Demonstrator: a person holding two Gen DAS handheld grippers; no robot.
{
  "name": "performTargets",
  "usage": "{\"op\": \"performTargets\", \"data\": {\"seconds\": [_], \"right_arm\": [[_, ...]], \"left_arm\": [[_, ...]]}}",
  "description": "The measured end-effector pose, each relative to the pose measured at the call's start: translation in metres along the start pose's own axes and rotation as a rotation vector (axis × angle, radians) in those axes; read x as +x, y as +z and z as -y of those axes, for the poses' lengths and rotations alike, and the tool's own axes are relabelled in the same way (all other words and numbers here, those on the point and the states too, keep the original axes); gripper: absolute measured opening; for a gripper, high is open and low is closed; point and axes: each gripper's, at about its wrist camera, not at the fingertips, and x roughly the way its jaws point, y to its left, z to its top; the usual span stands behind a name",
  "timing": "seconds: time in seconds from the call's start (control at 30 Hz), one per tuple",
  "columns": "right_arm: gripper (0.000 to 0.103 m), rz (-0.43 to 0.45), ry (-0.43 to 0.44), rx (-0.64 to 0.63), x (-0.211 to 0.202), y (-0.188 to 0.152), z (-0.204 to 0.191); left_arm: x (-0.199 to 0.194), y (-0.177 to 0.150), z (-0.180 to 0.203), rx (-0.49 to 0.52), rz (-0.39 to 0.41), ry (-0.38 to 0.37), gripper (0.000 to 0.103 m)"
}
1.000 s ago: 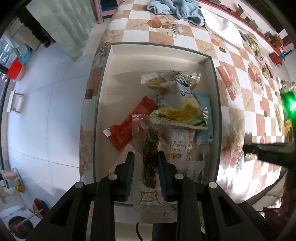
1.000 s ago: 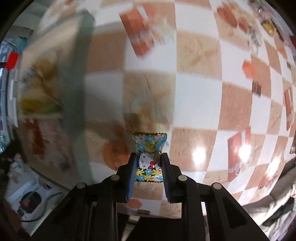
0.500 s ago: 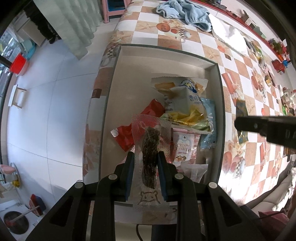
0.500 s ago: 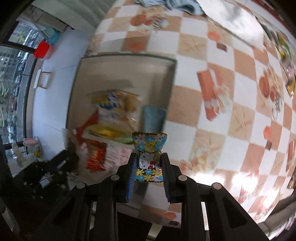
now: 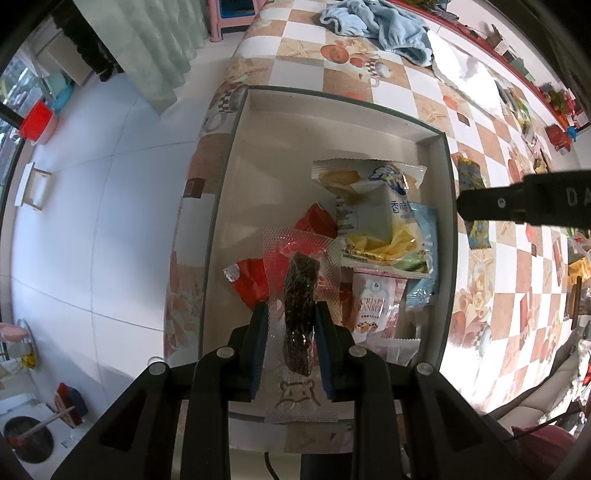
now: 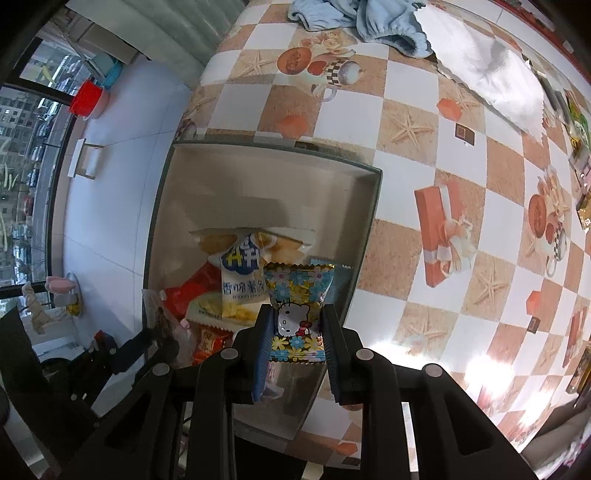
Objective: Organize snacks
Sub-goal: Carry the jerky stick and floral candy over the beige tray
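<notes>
My left gripper [image 5: 290,325] is shut on a clear packet with a dark snack bar [image 5: 300,302], held above the near end of a grey tray [image 5: 236,162]. The tray holds several snack packets: a white chips bag [image 5: 384,218], a red packet [image 5: 255,280] and a cranberry packet [image 5: 373,306]. My right gripper [image 6: 295,332] is shut on a flowered Hello Kitty candy packet [image 6: 299,295], held above the tray's right side [image 6: 369,229]. The right gripper's body also shows in the left wrist view [image 5: 524,201].
The tray sits at the left end of a checkered tablecloth [image 6: 461,155]. A blue towel [image 5: 376,26] and a silver foil sheet [image 6: 491,77] lie at the far end. More snacks [image 5: 476,206] lie right of the tray. White floor [image 5: 92,221] lies to the left.
My right gripper has swung left from over the tablecloth to above the tray, keeping its candy packet. My left gripper has risen slightly, still holding the dark snack bar.
</notes>
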Motion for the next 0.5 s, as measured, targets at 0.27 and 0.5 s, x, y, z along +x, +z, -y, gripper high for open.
{"op": "performTargets", "data": {"seconds": [0.27,0.5], "right_arm": [[0.027,0.006,-0.009,0.025,0.002,0.018,0.003],[0.027,0.007,-0.027,0.022,0.007,0.036,0.003]], "left_arm": [[0.005,0.007,0.002,0.001,-0.010,0.003,0.027],[0.013,0.017,0.003,-0.003,-0.025,0.006,0.027]]}}
